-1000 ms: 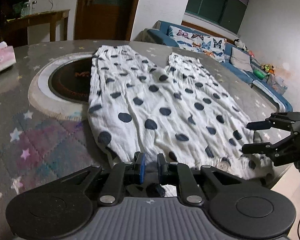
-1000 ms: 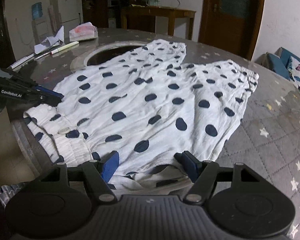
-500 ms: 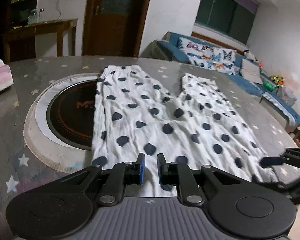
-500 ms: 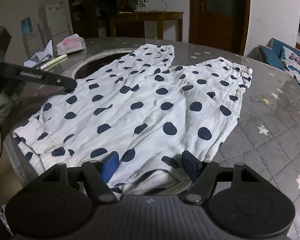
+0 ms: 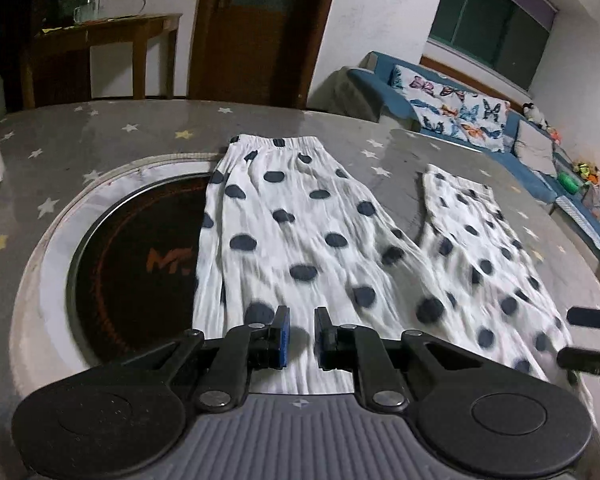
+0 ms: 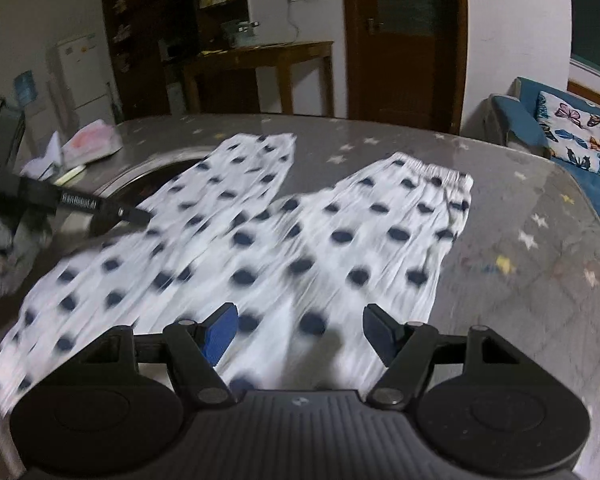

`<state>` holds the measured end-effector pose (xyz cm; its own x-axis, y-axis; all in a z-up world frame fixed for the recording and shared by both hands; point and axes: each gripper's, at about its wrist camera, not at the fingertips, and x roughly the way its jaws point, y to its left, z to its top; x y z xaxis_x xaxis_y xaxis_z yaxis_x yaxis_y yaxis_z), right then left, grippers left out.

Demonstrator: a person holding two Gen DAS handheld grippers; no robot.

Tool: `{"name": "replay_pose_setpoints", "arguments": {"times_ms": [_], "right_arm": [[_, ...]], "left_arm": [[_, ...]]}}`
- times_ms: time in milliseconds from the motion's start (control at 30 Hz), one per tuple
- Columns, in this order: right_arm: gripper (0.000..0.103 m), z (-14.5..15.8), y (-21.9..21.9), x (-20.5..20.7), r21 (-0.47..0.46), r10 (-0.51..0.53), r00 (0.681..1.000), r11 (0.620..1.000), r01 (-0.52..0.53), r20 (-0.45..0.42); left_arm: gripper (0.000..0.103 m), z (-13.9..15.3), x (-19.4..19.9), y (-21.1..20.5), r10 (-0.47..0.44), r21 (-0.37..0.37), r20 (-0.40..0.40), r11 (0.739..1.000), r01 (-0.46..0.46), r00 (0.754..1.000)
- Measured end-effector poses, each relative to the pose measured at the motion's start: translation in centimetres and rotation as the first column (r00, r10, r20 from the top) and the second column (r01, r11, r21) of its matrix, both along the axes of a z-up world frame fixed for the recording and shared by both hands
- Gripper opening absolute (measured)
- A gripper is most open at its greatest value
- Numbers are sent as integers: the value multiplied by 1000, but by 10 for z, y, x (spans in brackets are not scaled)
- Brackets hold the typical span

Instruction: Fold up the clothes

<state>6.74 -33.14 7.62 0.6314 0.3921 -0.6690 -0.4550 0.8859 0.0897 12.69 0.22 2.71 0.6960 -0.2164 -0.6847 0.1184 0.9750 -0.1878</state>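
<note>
White trousers with dark polka dots lie flat on the grey star-patterned table, legs pointing away, also in the right wrist view. My left gripper hovers over the left leg's near part, jaws nearly closed with a small gap and nothing between them. My right gripper hovers over the right leg's near part with jaws wide open and empty. The right gripper's fingers show at the right edge of the left wrist view; the left gripper's finger shows at the left of the right view.
A round dark hob with a pale ring is set into the table under the left leg. A pink tissue pack and papers lie at the far left. A blue sofa stands beyond the table's right edge.
Both grippers have moved forward over the trousers, from the waistband at the near edge toward the legs. The view is blurred by motion. Jaw openings are unchanged.
</note>
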Motion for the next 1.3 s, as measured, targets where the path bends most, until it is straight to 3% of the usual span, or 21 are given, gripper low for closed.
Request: {"name": "replay_pose_setpoints", "arguments": {"times_ms": [233,333,467,767,933,1133,1300], "right_arm": [[71,-11,-1,54,9,-38,999,999,38,-21],[70,-20,-3,62,1,-35,999,999,36,-34],[71,-22,-6,61,-52,-46,999,998,45,-18],[71,-23,-22,56,-99,-72,997,993,70,-10],[71,-22,-26,60,-115,-76,997,991,72,-28],[70,-17,-36,62,-89,-108,994,990,105,-29],[68,-12,-46,61,-57,-161,987,985,160,-21]], "left_arm": [[11,-12,38,-6,7,2,7,1000,-7,1000],[6,-13,42,-7,9,41,22,999,-10,1000],[3,-15,42,-3,52,138,61,989,-60,997],[3,-16,48,13,161,222,83,959,-175,984],[3,-15,49,13,179,250,91,948,-196,980],[6,-9,43,11,182,225,77,955,-195,980],[6,9,6,-8,37,186,92,981,-54,995]]}}
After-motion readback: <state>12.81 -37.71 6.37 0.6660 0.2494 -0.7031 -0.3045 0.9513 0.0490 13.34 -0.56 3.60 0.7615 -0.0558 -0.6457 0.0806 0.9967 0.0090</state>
